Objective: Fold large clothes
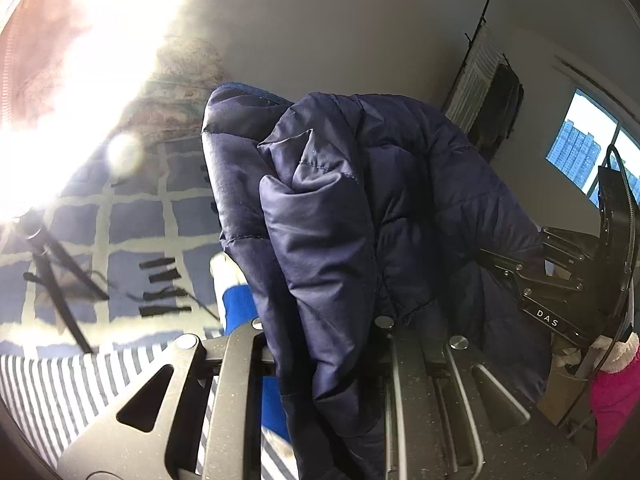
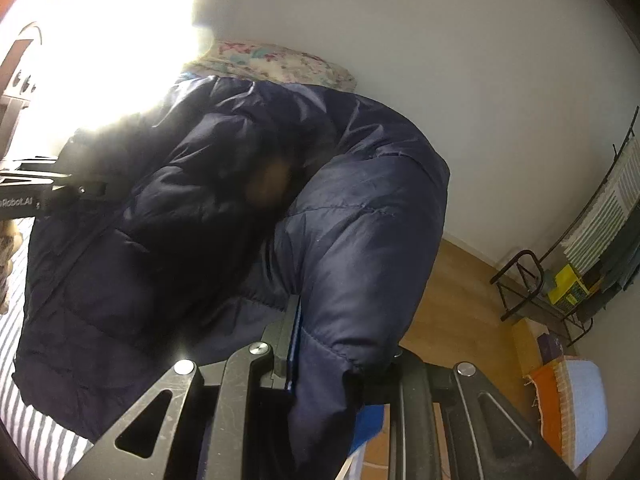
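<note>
A dark navy puffer jacket (image 1: 360,200) is held up above a bed. My left gripper (image 1: 324,344) is shut on a bunched fold of it, which hangs down between the jaws. In the right wrist view the jacket (image 2: 240,220) bulges wide, its lower part resting on the striped sheet (image 2: 28,412). My right gripper (image 2: 332,360) is shut on a padded edge of the jacket. The right gripper also shows in the left wrist view (image 1: 560,280), clamped on the jacket's far side. The left gripper shows at the left edge of the right wrist view (image 2: 60,192).
A blue checked cover (image 1: 132,216) and a floral pillow (image 2: 276,64) lie on the bed. Strong glare fills the upper left. A black rack (image 2: 560,280) with cloths stands by the wall on the wooden floor. An orange and blue cloth (image 2: 568,396) lies at right.
</note>
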The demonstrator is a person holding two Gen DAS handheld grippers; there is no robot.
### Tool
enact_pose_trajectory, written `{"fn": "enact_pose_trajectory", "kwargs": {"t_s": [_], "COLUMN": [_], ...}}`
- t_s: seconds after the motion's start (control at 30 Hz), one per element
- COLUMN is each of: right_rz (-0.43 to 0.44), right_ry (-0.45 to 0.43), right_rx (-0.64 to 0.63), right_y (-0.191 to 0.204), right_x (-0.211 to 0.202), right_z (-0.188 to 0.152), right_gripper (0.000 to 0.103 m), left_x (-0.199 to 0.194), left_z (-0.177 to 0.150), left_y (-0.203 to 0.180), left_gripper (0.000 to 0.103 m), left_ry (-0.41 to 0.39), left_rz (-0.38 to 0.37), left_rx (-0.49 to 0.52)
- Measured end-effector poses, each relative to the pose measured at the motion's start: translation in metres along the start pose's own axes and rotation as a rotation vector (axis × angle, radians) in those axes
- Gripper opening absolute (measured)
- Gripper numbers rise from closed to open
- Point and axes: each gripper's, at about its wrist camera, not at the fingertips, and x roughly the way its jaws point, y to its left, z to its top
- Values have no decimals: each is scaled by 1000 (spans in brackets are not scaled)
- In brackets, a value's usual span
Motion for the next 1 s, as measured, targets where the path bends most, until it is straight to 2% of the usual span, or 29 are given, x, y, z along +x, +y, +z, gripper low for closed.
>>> {"fn": "enact_pose_trajectory", "kwargs": {"t_s": [0.17, 0.3, 0.37, 0.47, 0.53, 0.57, 0.6, 0.63, 0.67, 0.73, 0.87, 1.0], "right_rz": [-14, -13, -21, -46, -117, -127, -124, -116, -107, -104, -104, -108], "right_ry": [27, 84, 118, 128, 137, 137, 135, 129, 124, 116, 126, 124], "right_rx": [-20, -7, 25, 82, 73, 77, 98, 124, 133, 139, 111, 122], "right_y": [4, -2, -14, -24, -27, -32, -38, -44, -45, -47, -39, -33], "right_x": [37, 78, 97, 102, 100, 96, 92, 85, 81, 72, 66, 58], "right_z": [6, 0, -7, -22, -31, -36, -40, -44, -47, -54, -63, -68], "right_gripper": [20, 25, 38, 51, 61, 63, 63, 63, 63, 62, 62, 62], "left_x": [46, 74, 76, 74, 72, 71, 70, 67, 65, 59, 43, 19], "left_z": [8, 0, -4, -7, -9, -11, -12, -12, -13, -12, -16, -21], "left_y": [20, 24, 25, 21, 17, 16, 17, 16, 17, 20, 24, 14], "left_gripper": [15, 18, 27, 37, 42, 45, 46, 51, 60, 67, 67, 67], "left_ry": [28, 73, 69, 61, 61, 60, 60, 59, 56, 36, 21, 9], "left_rz": [14, 62, 74, 110, 128, 144, 153, 164, 187, 242, 284, 290], "left_rx": [-61, -36, -40, -23, -6, 2, 9, 15, 22, 25, 13, 40]}}
